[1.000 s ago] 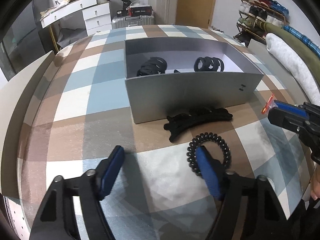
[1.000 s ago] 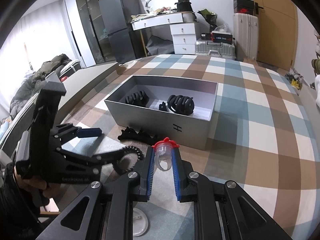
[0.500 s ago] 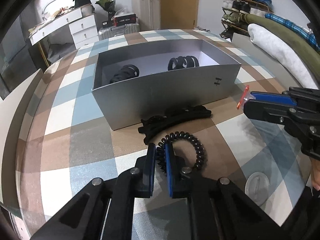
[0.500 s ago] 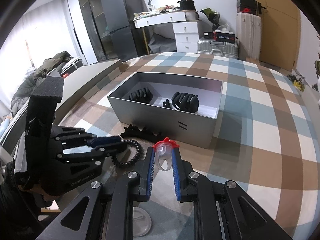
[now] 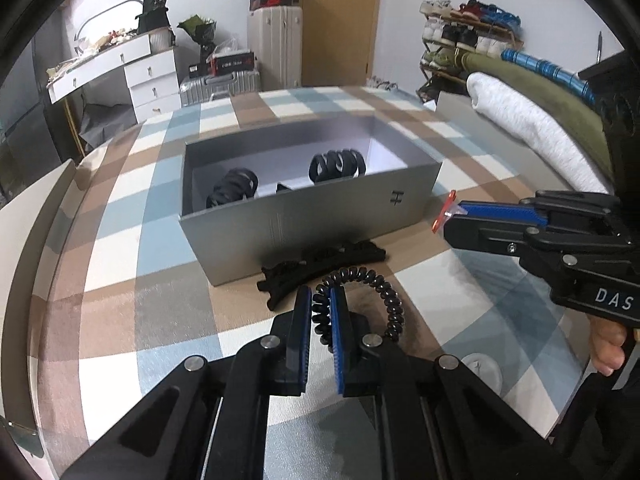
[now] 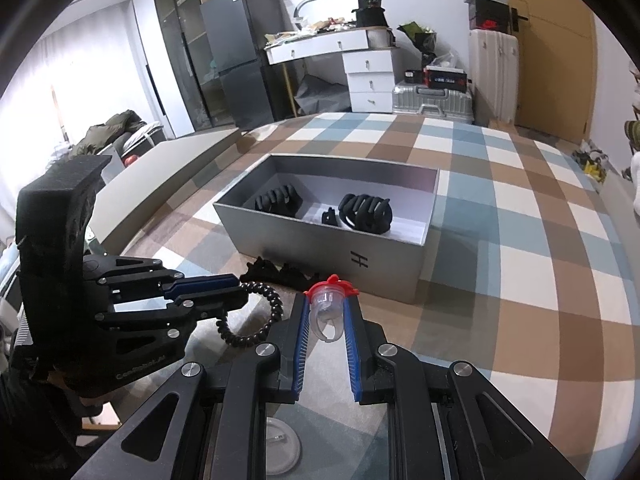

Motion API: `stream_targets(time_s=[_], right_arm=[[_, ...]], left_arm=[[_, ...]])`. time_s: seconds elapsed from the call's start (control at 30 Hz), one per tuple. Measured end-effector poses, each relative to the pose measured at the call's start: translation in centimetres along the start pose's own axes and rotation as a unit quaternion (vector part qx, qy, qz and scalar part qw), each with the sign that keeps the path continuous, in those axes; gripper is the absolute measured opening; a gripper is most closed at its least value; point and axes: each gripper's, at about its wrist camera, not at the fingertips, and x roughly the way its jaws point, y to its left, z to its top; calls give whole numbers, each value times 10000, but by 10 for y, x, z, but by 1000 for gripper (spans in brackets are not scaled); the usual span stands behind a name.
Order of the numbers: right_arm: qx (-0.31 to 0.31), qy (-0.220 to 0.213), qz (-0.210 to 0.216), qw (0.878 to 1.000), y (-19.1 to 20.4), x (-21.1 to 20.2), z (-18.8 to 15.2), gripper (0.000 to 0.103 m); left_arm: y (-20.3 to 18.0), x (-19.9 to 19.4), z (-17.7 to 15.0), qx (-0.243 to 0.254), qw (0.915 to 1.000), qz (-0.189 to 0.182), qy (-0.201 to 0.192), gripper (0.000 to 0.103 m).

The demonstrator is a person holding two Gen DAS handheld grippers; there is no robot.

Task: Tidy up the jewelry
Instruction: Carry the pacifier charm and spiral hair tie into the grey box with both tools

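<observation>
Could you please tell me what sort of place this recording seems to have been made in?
Most likely a lived-in room at home, probably a bedroom or studio flat. A white dresser with drawers, suitcases and a shoe rack stand along the walls, and the work is done on a checked cloth.

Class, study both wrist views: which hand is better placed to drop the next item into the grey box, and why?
Left, probably. The left tool is shut on the black coil hair tie, just before the grey box. The right tool is shut on a clear red-capped ring case.
</observation>
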Motion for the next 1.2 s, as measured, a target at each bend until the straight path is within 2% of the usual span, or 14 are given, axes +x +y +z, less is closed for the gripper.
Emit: stream_targets(time_s=[0.5,1.2], right_arm=[[147,-377,30,9992,-4,-6,3,16],[140,-629,-1,9979,-2,-6,36,16]], left_arm=[[22,-24,15,-485,9958,4,-778,5],[33,-23,42,-614,9923,84,-1070,5]])
